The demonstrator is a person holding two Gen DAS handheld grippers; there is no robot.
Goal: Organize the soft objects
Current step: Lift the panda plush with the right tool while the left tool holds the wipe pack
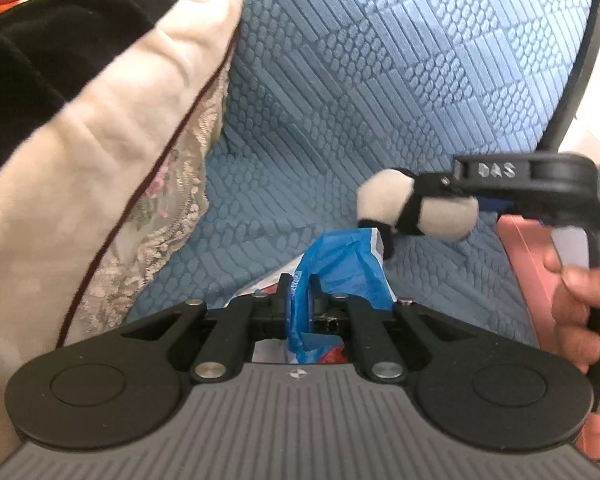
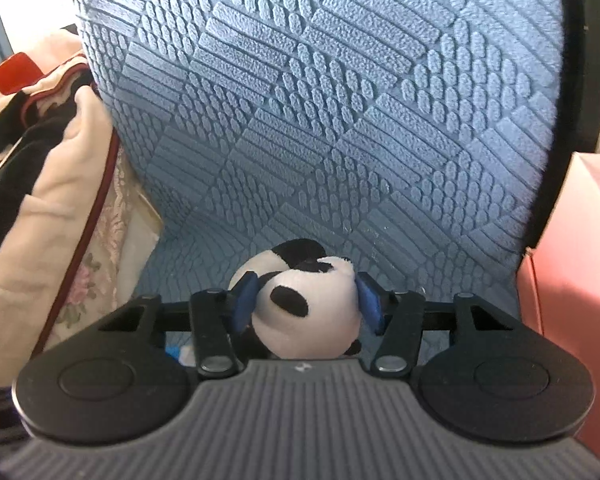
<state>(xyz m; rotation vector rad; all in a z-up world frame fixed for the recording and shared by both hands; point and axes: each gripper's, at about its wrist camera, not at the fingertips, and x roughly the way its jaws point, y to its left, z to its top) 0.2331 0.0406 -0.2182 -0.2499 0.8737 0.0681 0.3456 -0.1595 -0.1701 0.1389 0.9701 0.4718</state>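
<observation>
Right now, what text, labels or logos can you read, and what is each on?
"DAS": raised letters on the right gripper, seen from the left wrist.
Print on the blue bag in the left gripper: too creased and blurred to read.
Small emblems on both gripper bodies: no legible letters.

— How was the left gripper (image 1: 299, 294) set?

— Angled downward, its jaws drawn nearly together, pinching a crumpled blue plastic bag (image 1: 340, 264) between the pads.

— And the right gripper (image 2: 306, 300)?

— Also tilted down, jaws about half apart, the blue pads (image 2: 246, 300) against the sides of a panda plush (image 2: 308, 312); the right-hand pad's contact was hard to judge.

— Any hand visible?

— Yes, the right hand (image 1: 576, 308) wrapped around that gripper's handle, in the left wrist view.
</observation>
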